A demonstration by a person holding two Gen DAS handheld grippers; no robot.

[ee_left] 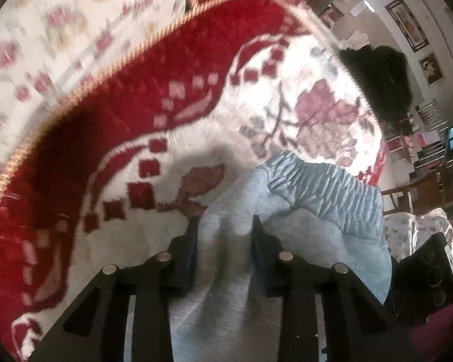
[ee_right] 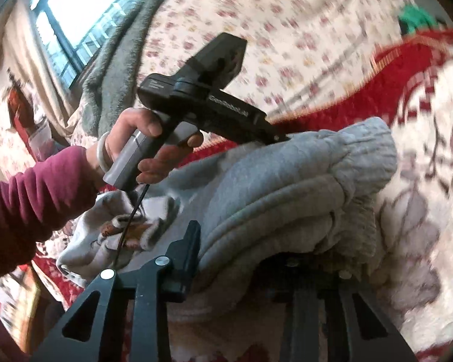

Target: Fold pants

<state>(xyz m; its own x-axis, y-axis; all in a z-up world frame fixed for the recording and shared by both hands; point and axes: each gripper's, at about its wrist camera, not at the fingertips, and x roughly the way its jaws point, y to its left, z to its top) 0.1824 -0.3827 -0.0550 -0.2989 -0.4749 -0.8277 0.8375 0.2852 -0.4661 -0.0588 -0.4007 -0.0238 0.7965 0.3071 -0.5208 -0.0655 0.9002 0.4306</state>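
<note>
The grey pants hang bunched over a red and white floral blanket; their ribbed waistband shows in the left wrist view. My left gripper is shut on a fold of the grey cloth, which fills the gap between its fingers. In the right wrist view the pants lie in thick folds, and my right gripper is shut on them; its right finger is hidden under the cloth. The left gripper, held by a hand in a maroon sleeve, bites into the far edge of the pants.
A pale garment with a print lies crumpled left of the pants. A floral sheet and a grey blanket lie beyond, under a window. A black furry thing sits at the blanket's far edge, with chairs and shelves behind.
</note>
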